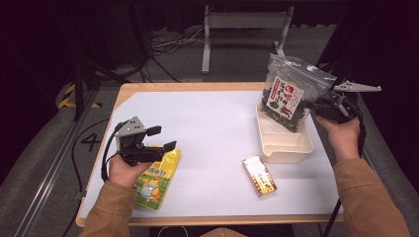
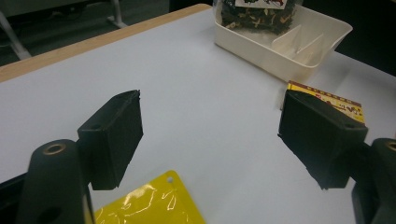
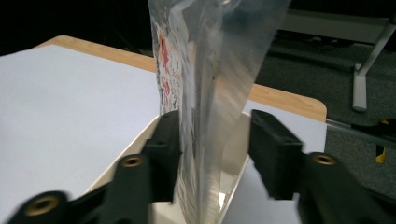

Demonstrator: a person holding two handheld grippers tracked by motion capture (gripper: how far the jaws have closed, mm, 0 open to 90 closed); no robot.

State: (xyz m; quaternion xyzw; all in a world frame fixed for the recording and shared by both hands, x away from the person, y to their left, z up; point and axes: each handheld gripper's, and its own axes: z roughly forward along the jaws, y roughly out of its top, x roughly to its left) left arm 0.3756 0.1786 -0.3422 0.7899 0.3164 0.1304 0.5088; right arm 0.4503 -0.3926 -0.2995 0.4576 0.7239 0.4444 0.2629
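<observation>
One clear bag (image 3: 205,93) stands between right tool (image 3: 215,149) jaws, seemingly loose.

Tan sleeves; black fingers (image 2: 112,135), brass screws, grey triangular plates.

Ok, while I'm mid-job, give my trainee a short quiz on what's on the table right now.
1. Where does the clear bag of dark snacks stand? A) in the white tray B) flat on the table C) on the floor
2. True or false: the left claw stands open over the yellow packet.
3. What lies on the table between the yellow packet and the white tray?

Key: 1 A. 2 True. 3 The small red-and-yellow box.
</observation>
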